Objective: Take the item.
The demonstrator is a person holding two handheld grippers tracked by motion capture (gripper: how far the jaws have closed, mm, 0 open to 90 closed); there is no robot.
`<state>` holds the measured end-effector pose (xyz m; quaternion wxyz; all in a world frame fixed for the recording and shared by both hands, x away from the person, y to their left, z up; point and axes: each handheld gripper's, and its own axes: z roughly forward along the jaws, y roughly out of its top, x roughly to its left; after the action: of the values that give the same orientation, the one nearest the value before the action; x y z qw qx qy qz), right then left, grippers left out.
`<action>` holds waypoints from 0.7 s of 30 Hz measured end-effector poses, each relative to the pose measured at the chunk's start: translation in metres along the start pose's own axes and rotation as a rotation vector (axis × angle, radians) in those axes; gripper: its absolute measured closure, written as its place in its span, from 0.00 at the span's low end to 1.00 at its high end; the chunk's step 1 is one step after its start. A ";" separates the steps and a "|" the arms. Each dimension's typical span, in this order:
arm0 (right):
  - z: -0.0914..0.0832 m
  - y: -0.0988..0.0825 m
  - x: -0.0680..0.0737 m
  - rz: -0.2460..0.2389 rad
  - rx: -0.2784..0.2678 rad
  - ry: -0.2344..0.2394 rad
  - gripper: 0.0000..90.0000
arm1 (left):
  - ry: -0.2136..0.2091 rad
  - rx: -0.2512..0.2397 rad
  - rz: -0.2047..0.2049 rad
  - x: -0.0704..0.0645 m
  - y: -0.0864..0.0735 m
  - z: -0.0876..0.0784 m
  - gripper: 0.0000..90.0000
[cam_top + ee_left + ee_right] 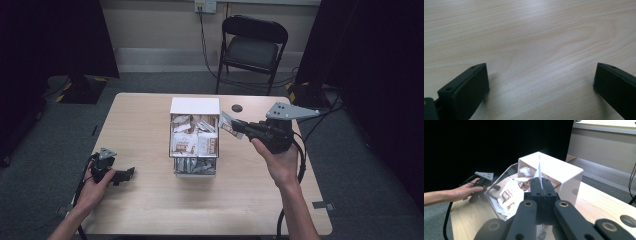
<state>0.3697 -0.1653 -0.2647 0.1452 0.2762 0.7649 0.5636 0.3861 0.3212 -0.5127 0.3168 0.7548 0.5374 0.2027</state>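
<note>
Two black handheld grippers are seen. At the left, the left gripper (pixel 131 172) is rested on the pale wooden table (pixel 140 120), its jaws spread wide over bare wood. At centre stands a clear box (pixel 194 142) of sachets. Just right of it, a small white-and-brown sachet (pixel 228 124) is pinched edge-on in the right gripper (pixel 540 185).

We see a pale wood-grain bench (pixel 150 115), a white box (pixel 195 106) with a clear front, brown-and-white packets (pixel 192 144) inside it, one white packet (pixel 229 125) in the black right tool (pixel 239 127), and a black chair (pixel 252 47).
</note>
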 end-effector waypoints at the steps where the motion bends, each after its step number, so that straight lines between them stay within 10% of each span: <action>1: -0.001 -0.001 -0.001 0.000 0.001 -0.005 1.00 | 0.000 -0.002 -0.002 0.000 0.000 0.000 0.00; 21: -0.015 -0.029 -0.024 0.045 0.067 -0.089 1.00 | 0.000 -0.003 -0.002 0.000 0.000 0.000 0.00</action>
<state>0.3737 -0.1978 -0.2892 0.1571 0.3230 0.7695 0.5281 0.3862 0.3211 -0.5128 0.3179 0.7539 0.5377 0.2033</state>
